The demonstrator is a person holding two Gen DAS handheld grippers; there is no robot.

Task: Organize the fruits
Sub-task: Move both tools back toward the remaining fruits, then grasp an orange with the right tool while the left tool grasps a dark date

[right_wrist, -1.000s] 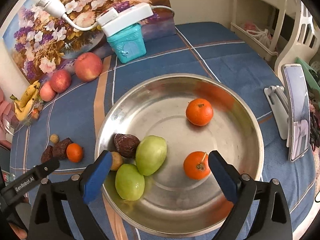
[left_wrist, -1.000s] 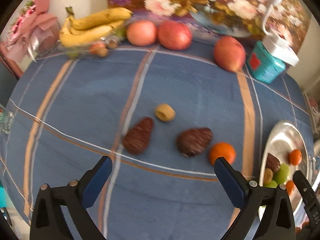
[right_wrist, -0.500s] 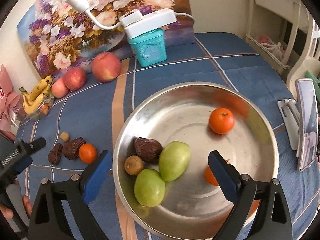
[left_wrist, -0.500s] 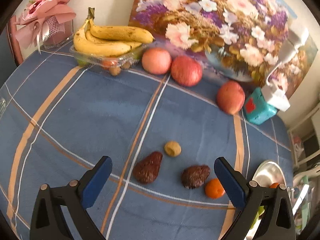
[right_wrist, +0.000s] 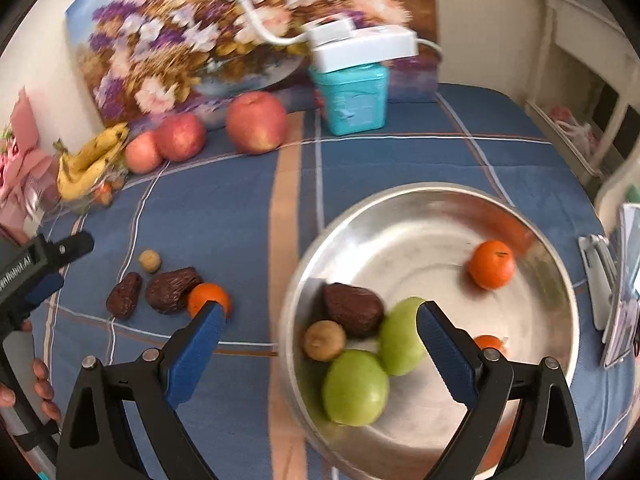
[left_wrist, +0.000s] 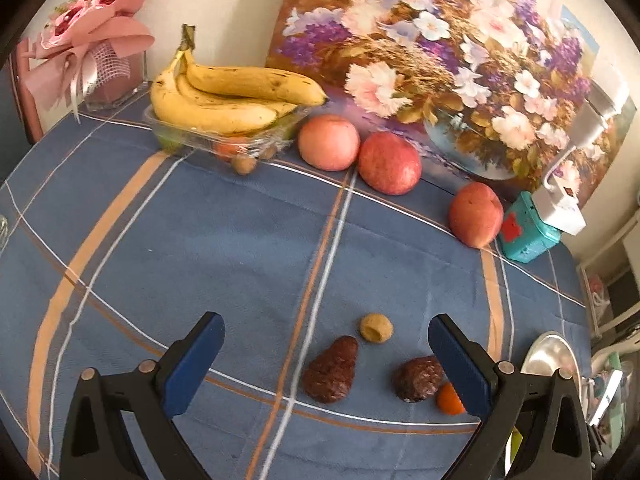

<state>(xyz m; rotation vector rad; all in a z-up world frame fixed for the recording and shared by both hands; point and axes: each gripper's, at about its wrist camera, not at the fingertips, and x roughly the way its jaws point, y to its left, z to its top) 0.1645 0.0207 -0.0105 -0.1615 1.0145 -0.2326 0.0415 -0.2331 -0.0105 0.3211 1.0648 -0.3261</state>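
My left gripper (left_wrist: 326, 354) is spread wide and empty; low in its frame two dark fruits (left_wrist: 332, 370) and a small tan one (left_wrist: 375, 328) lie between my fingers, a tangerine (left_wrist: 448, 399) touching the right finger. My right gripper (right_wrist: 316, 340) is open too, over the metal bowl (right_wrist: 532, 232) at lower right.

The left tongs (left_wrist: 326, 360) hang spread wide above two dark fruits (left_wrist: 331, 370) on the blue tablecloth (left_wrist: 224, 248).

bowl (right_wrist: 432, 200): shiny metal | tablecloth (left_wrist: 240, 240): matt woven cloth | dark fruit (left_wrist: 332, 370): rough, wrinkled skin
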